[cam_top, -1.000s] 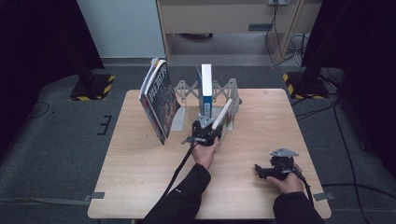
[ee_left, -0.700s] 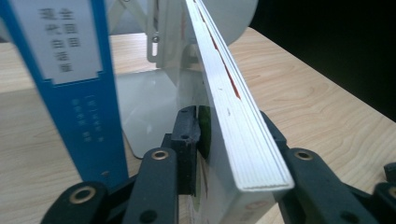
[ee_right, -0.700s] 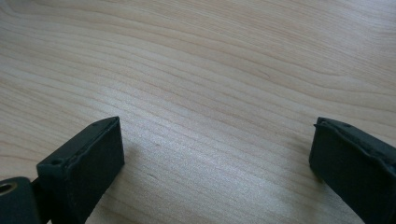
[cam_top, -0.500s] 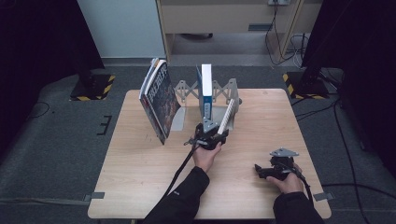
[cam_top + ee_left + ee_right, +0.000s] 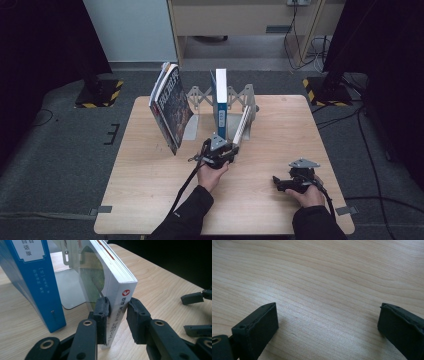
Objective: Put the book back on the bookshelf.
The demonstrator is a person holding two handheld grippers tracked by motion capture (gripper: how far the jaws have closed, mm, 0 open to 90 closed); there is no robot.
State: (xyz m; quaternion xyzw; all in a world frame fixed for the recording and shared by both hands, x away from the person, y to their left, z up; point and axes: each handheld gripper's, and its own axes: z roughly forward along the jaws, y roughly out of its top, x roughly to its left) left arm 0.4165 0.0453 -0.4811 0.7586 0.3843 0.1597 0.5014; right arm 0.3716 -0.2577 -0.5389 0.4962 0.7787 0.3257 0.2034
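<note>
A white book (image 5: pixel 242 128) leans with its top against the metal bookend rack (image 5: pixel 248 95) and its lower end on the table. My left gripper (image 5: pixel 233 149) is at that lower end. In the left gripper view its jaws have just been closing and the pads (image 5: pixel 102 312) press both sides of the white book's spine (image 5: pixel 119 307). A blue book (image 5: pixel 220 100) stands upright in the rack, to the left of the white one (image 5: pixel 32 285). My right gripper (image 5: pixel 276 183) rests open on the table at the near right, with bare wood between its jaws (image 5: pixel 328 322).
A dark-covered book (image 5: pixel 171 109) stands tilted at the rack's left end. The wooden table (image 5: pixel 150 190) has free room at the near left and far right. The right gripper's open jaws (image 5: pixel 195 313) lie off to the right of the left gripper.
The left gripper has shifted slightly toward the near side with the white book's lower end, so the book leans more. The right gripper has not moved.
</note>
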